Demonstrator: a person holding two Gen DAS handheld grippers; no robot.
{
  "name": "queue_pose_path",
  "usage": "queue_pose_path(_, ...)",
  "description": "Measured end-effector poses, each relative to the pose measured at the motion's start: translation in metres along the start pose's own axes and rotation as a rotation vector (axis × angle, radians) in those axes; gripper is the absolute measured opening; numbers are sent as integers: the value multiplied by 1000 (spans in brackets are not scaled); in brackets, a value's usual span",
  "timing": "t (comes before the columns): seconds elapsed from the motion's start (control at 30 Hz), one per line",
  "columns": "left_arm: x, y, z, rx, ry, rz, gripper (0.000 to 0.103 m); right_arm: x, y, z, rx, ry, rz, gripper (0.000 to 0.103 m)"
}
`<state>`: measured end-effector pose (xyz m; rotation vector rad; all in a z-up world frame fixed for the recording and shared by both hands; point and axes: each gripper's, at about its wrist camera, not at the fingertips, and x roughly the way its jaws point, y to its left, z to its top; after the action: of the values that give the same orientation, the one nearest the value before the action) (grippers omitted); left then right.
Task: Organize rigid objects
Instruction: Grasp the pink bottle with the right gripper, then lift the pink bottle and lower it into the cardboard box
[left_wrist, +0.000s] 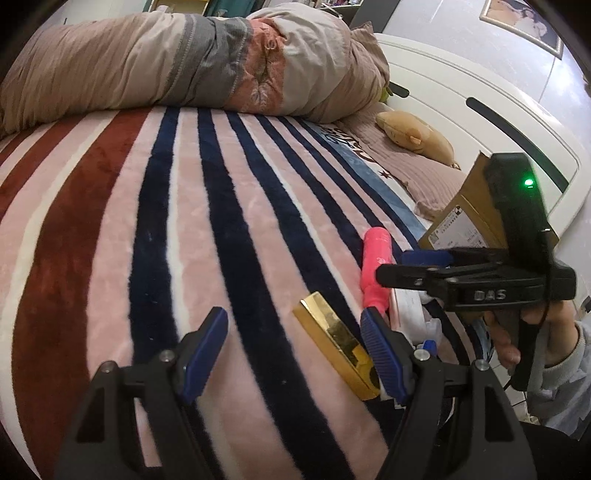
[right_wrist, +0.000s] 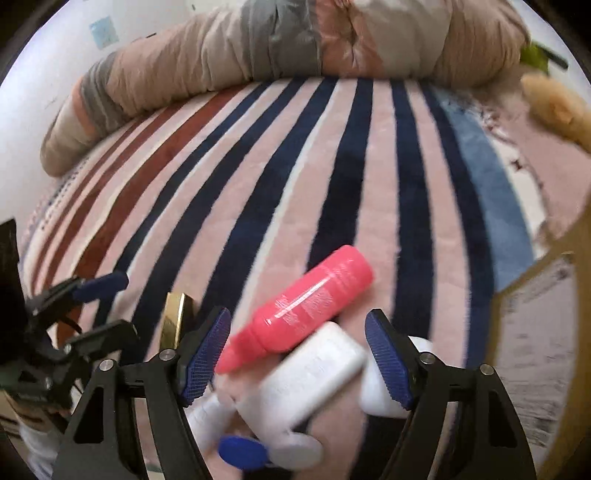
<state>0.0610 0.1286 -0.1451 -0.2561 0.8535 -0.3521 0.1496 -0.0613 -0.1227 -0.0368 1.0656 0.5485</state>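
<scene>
A pink bottle (right_wrist: 310, 299) lies on the striped blanket (right_wrist: 258, 166) beside a white rectangular bottle (right_wrist: 314, 373), a small white case (right_wrist: 380, 398) and a white tube with a blue cap (right_wrist: 243, 452). My right gripper (right_wrist: 295, 354) is open, its jaws either side of the pink and white bottles. A gold box (left_wrist: 340, 343) lies by the right finger of my open, empty left gripper (left_wrist: 295, 350). The pink bottle (left_wrist: 375, 266) and the right gripper (left_wrist: 424, 269) show in the left wrist view; the gold box (right_wrist: 175, 319) and the left gripper (right_wrist: 99, 306) show in the right wrist view.
A rolled quilt (left_wrist: 184, 62) lies along the far side of the bed. A tan plush toy (left_wrist: 417, 136) rests by the white headboard (left_wrist: 480, 110). A cardboard box (left_wrist: 461, 221) stands at the right, behind the right gripper.
</scene>
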Motion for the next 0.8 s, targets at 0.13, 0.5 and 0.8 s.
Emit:
queue_pose_path(0.13, -4, 5, 1, -8, -9, 4, 71, 23, 5, 10, -4, 31, 1, 50)
queue_pose_path(0.5, -17, 16, 16, -54, -57, -63, 71, 11, 27, 14, -100, -93, -19, 29)
queue_pose_path(0.8, -32, -34, 57, -38, -91, -307, 71, -72, 72, -5, -303, -272, 98, 27)
